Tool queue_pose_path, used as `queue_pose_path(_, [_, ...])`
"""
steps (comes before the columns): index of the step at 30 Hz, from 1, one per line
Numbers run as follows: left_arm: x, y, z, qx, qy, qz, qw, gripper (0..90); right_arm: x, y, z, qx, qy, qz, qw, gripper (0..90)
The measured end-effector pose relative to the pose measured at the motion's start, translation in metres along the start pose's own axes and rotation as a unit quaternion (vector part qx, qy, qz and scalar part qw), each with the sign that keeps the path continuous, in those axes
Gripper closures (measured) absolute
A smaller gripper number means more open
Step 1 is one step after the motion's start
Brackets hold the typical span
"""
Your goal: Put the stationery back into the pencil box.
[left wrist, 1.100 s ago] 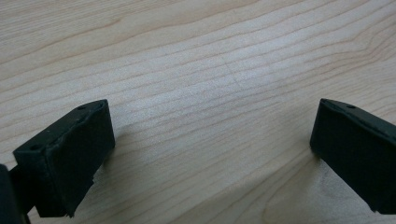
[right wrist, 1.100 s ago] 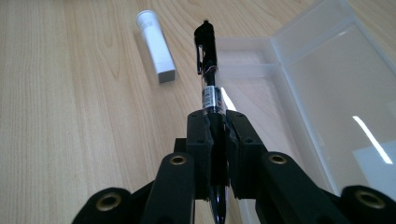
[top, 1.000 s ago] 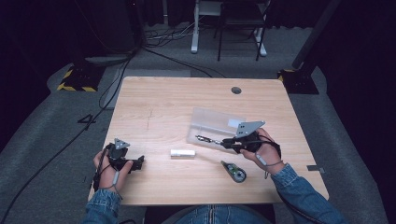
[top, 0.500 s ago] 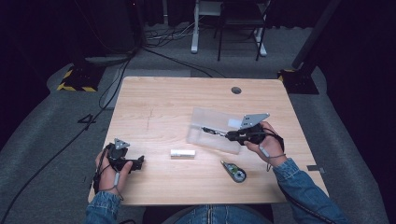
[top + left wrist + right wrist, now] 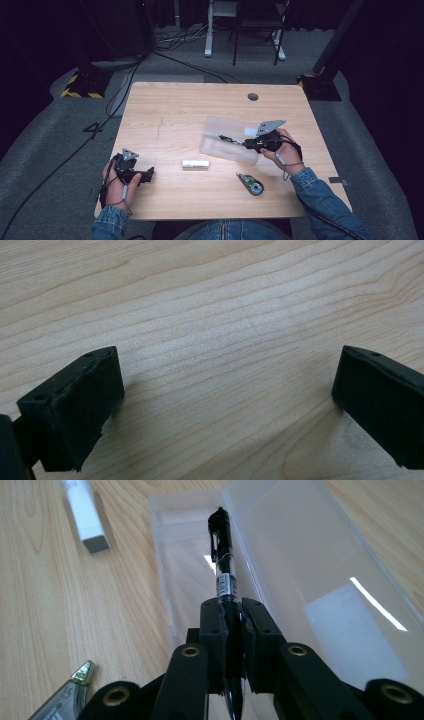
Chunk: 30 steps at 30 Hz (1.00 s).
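Over the open clear case (image 5: 320, 580), a black pen (image 5: 223, 555) sits clamped between the right gripper's (image 5: 234, 625) fingers, its clip end jutting out above the case's trough. Outward on the table (image 5: 175, 115) lie a white eraser (image 5: 195, 163) and a correction-tape dispenser (image 5: 251, 184). Off at the near left corner, the left gripper (image 5: 225, 405) rests with fingers spread wide, nothing between them.

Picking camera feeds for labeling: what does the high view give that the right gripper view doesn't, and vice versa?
High view alone: the left tongs resting near the table's near-left corner, and both forearms. Right gripper view alone: the pads clamped on the black pen, its clip and label legible. Both: the open clear case, white eraser, correction tape, right tongs.
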<state>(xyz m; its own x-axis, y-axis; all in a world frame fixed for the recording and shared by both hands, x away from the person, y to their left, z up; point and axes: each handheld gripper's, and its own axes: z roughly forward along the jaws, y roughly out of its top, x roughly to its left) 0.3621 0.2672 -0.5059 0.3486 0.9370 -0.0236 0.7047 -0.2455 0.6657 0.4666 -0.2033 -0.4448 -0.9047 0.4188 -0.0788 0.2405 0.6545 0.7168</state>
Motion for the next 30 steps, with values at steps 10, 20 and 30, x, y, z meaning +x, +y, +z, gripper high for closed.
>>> queue_pose_path(10, [0.0,0.0,0.0,0.0,0.0,0.0,1.0,0.4,-0.004,-0.005,0.014,0.015,0.001,-0.001,0.9999,80.5])
queue_pose_path(20, [0.0,0.0,0.0,0.0,0.001,0.0,1.0,0.4,-0.007,-0.009,0.019,0.016,0.004,0.001,0.9999,80.4])
queue_pose_path(30, [0.0,0.0,0.0,0.0,0.0,0.0,1.0,0.4,-0.009,-0.013,0.024,0.021,-0.001,-0.001,0.9998,80.1])
